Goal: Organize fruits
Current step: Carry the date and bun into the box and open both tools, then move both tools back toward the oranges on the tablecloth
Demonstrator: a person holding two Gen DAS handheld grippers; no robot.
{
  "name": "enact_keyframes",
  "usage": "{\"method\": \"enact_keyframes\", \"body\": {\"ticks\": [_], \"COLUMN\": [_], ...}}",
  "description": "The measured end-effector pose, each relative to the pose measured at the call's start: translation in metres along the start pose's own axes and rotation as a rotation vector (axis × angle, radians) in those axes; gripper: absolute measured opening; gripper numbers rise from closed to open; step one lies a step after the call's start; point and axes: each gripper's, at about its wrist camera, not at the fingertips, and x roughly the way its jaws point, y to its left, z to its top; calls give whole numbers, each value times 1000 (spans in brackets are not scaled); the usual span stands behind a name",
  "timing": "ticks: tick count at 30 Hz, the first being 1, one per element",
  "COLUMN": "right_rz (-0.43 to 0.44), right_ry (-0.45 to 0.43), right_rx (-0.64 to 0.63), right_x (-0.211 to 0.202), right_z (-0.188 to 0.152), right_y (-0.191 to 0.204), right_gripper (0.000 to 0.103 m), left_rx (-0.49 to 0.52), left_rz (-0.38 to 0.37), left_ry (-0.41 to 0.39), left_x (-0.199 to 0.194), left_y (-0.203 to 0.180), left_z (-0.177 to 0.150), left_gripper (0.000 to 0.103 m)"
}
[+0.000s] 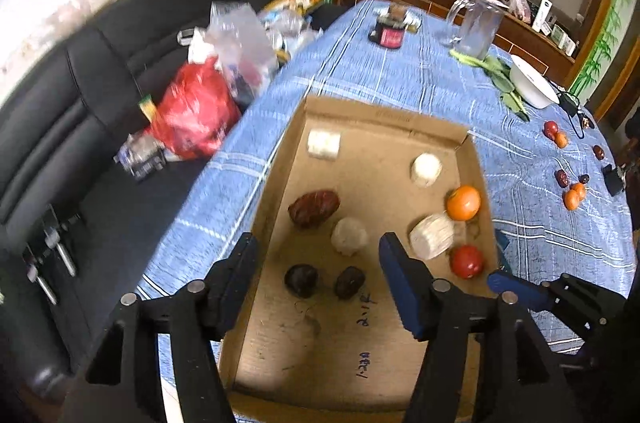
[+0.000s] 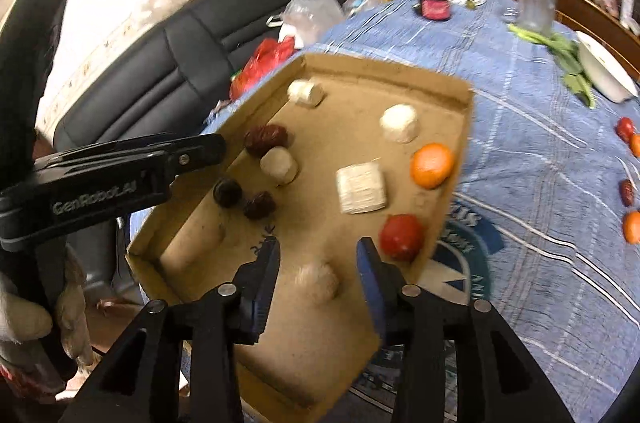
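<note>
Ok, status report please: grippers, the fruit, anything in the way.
Left gripper open, empty, over cardboard tray. Right gripper open, empty, above white puff. Orange in tray; loose fruit on tablecloth. Nothing blocking.

Ahead of the left hand-held gripper (image 1: 316,277), a shallow cardboard tray (image 1: 384,121) holds dark dates (image 1: 314,207), white foam-wrapped fruits (image 1: 431,236), an orange (image 1: 463,202) and a red fruit (image 1: 467,261); more dates and oranges (image 1: 571,199) lie scattered far right.

Left gripper (image 1: 316,263) spread wide above a cardboard tray (image 1: 280,159) on blue cloth (image 1: 400,71); inside, an orange (image 1: 463,203), a red fruit (image 1: 467,261), dark dates (image 1: 314,208), white foam sleeves (image 1: 323,144). More fruit (image 1: 571,195) loose on the cloth, well apart to the right.
</note>
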Motion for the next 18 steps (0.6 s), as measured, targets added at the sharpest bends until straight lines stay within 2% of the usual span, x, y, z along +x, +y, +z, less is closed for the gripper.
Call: {"method": "enact_keyframes", "body": {"ticks": [3,10,18], "right_rz": [-14,-43,-64], "right_ry": [-33,-100,-153], "right_rx": [16,66,107], "right_x": [-13,-49,-76], "right_z": [-2,-11,-19], "right_y": [-10,-33,-56], "right_gripper": [44,48,51], "left_rx": [43,158,240], "left_rz": [23,61,76], "left_ry": [-41,-126,-176], "left_x": [-16,-48,-70], "left_y": [-17,-64,-101], "left_z": [5,6,-1], "left_gripper": [68,68,72]}}
